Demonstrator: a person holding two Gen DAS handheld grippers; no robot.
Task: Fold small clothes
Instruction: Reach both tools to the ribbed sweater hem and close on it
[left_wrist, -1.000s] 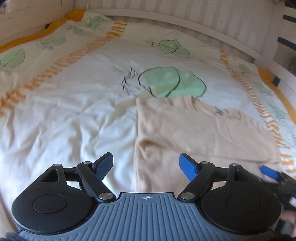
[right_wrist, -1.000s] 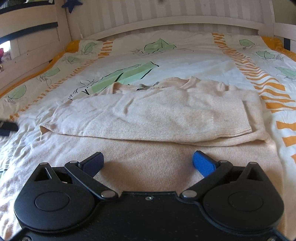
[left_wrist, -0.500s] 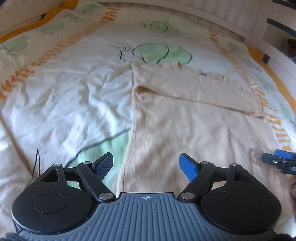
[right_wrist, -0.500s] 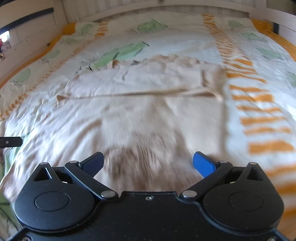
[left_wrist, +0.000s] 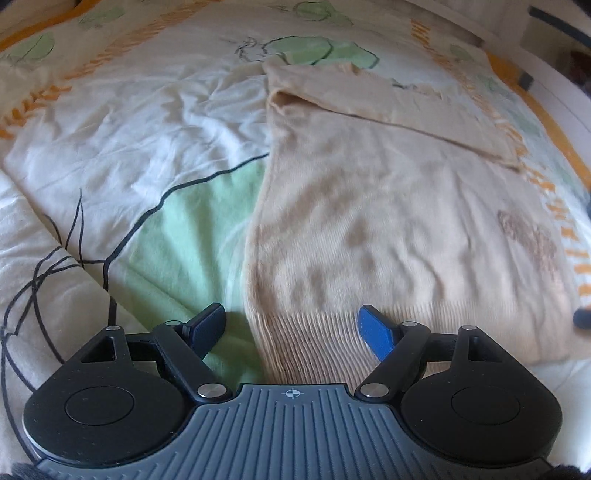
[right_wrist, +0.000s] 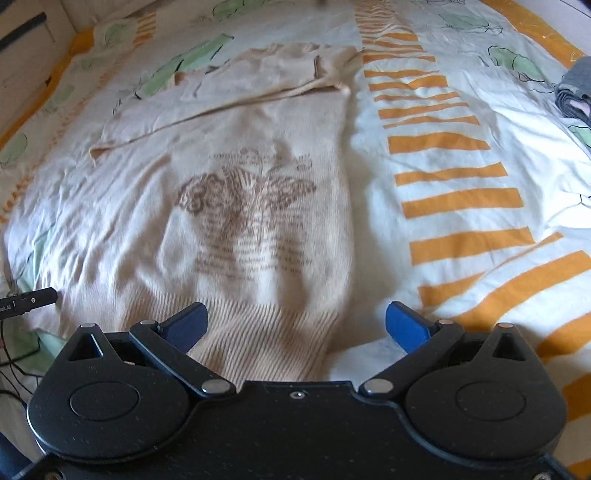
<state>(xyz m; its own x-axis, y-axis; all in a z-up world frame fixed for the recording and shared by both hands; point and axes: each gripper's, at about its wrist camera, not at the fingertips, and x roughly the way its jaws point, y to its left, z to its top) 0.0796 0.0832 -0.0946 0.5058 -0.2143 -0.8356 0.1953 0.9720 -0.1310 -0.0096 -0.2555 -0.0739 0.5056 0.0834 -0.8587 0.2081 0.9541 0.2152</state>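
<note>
- Left gripper (left_wrist: 291, 325): jaws apart, just widened, empty, over the sweater's (left_wrist: 388, 229) ribbed hem corner.
- Right gripper (right_wrist: 295, 325): apart, empty, at opposite corner.
- Advice: pinch both hem corners evenly before lifting.

A cream-beige knitted sweater (left_wrist: 369, 206) (right_wrist: 236, 206) lies flat and face up on the white bedsheet with green leaves and orange stripes (left_wrist: 122, 122) (right_wrist: 443, 155). Its sleeves are folded across the chest at the far end. A brown butterfly-like print marks its front, and its ribbed hem is the nearest part.
</note>
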